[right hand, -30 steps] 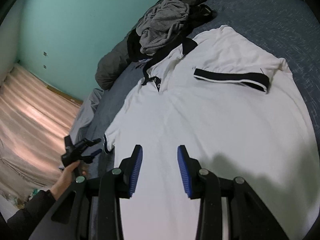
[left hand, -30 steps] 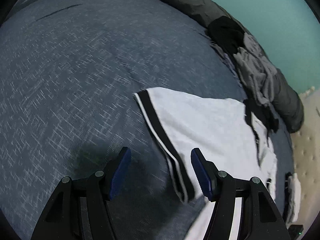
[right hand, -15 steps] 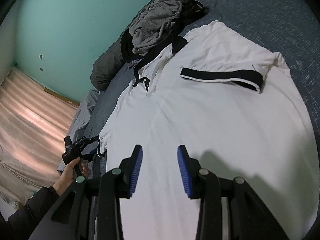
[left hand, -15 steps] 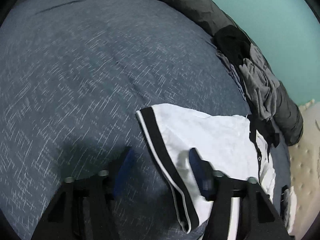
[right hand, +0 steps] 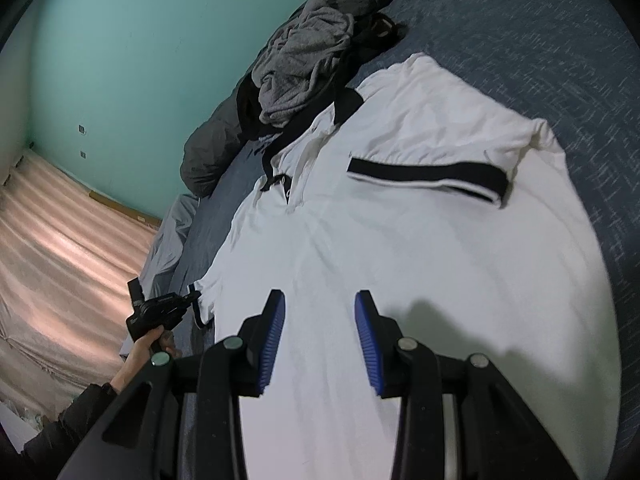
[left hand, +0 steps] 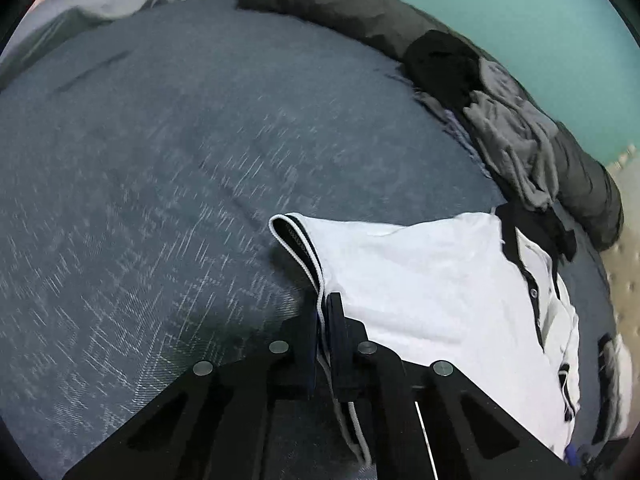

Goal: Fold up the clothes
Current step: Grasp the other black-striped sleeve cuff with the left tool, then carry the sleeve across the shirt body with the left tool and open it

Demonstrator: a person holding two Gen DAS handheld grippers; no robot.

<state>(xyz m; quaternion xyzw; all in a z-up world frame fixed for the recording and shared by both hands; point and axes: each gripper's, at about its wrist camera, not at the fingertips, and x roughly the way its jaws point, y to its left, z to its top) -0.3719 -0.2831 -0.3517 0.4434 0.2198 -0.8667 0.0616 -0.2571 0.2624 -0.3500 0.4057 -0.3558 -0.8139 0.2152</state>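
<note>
A white polo shirt (right hand: 420,248) with black collar and black sleeve trim lies spread face up on the blue bed cover (right hand: 560,40). Its far sleeve is folded in over the chest, cuff band (right hand: 428,172) across it. My left gripper (left hand: 322,312) is shut on the black-trimmed cuff (left hand: 296,236) of the other sleeve and lifts it off the bed; it also shows in the right wrist view (right hand: 160,312), at the shirt's left edge. My right gripper (right hand: 320,328) is open and empty, hovering above the shirt's lower body.
A pile of grey and black clothes (right hand: 304,60) lies beyond the collar, against a dark grey bolster (left hand: 340,4) along the teal wall. The blue bed cover (left hand: 140,160) stretches to the left of the shirt. A pale mattress (right hand: 52,240) lies beside the bed.
My left gripper has closed on the sleeve cuff and raised it off the bed. My right gripper has drifted slightly over the shirt, still open.
</note>
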